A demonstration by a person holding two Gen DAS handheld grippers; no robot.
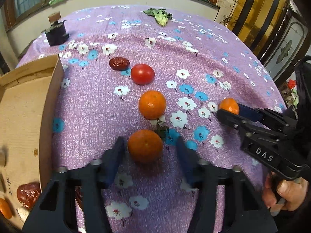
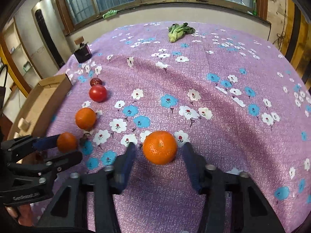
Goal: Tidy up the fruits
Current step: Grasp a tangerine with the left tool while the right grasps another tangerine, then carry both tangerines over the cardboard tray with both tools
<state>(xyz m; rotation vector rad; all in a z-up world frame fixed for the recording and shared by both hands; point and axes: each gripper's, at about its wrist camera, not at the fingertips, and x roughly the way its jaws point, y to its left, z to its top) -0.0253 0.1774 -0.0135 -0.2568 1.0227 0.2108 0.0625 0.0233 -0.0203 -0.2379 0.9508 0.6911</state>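
In the left wrist view a small orange (image 1: 144,145) lies on the purple flowered cloth between the fingers of my left gripper (image 1: 150,153). The left pad is close to it and a gap shows at the right pad, so this gripper is open. My right gripper (image 2: 159,151) has its blurred blue pads against both sides of a second orange (image 2: 159,147), which is also seen from the left wrist (image 1: 229,105). A third orange (image 1: 152,104), a red tomato (image 1: 142,74) and a dark red date (image 1: 119,63) lie in a row beyond.
A cardboard box (image 1: 25,106) stands at the left table edge with a red fruit (image 1: 29,194) and an orange (image 1: 4,210) inside. A leafy green (image 1: 160,16) and a small dark block (image 1: 56,33) sit at the far side. A hand (image 1: 285,194) holds the right gripper's handle.
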